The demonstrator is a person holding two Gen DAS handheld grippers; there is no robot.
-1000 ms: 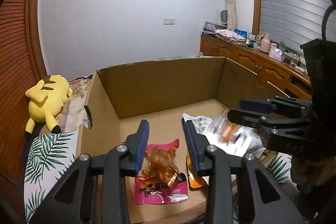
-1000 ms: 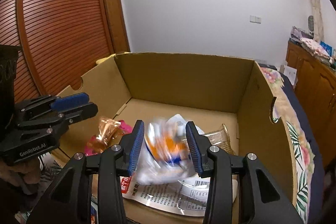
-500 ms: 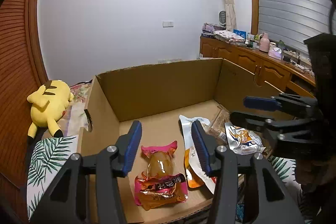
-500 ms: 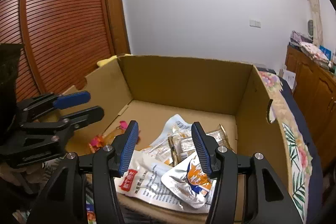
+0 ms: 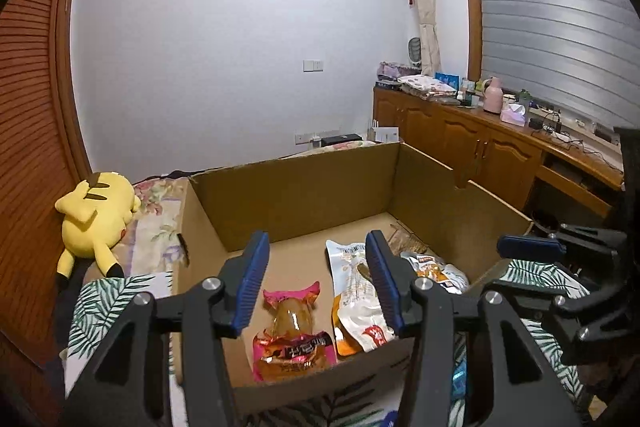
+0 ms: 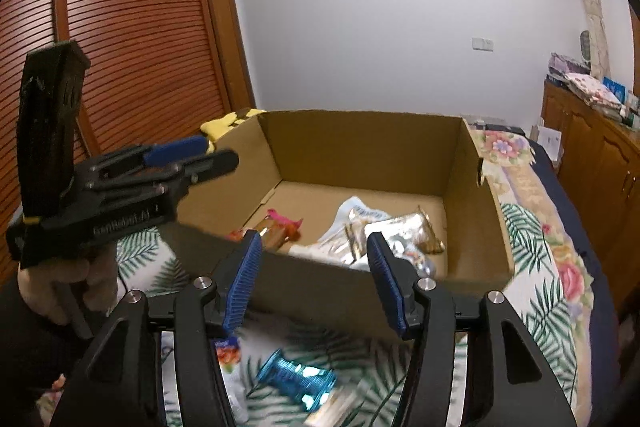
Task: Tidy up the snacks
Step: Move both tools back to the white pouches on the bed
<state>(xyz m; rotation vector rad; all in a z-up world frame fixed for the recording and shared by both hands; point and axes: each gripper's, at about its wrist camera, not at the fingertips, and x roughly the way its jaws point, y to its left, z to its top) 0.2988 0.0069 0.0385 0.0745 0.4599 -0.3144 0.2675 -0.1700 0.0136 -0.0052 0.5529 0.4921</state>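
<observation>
An open cardboard box [image 5: 300, 187] [image 6: 360, 147] sits on a leaf-print bedspread. Inside lie a pink snack packet [image 5: 294, 341] [image 6: 280, 223], a long white packet [image 5: 354, 291], and silver packets [image 5: 436, 269] [image 6: 400, 231]. My left gripper [image 5: 316, 285] is open and empty above the box's near edge; it also shows in the right wrist view [image 6: 192, 155]. My right gripper [image 6: 314, 283] is open and empty, pulled back in front of the box; it also shows in the left wrist view [image 5: 528, 247]. A blue packet [image 6: 298, 379] and a white packet [image 6: 228, 355] lie on the bedspread below my right gripper.
A yellow plush toy [image 5: 94, 211] lies left of the box. A wooden cabinet [image 5: 480, 147] with clutter runs along the right wall. A slatted wooden door [image 6: 132, 47] stands at the left. The bedspread [image 6: 552, 267] extends to the right of the box.
Both grippers let go of their packets into the box and opened. Both then drew back and up; the right one now sits over loose packets on the bedspread.
</observation>
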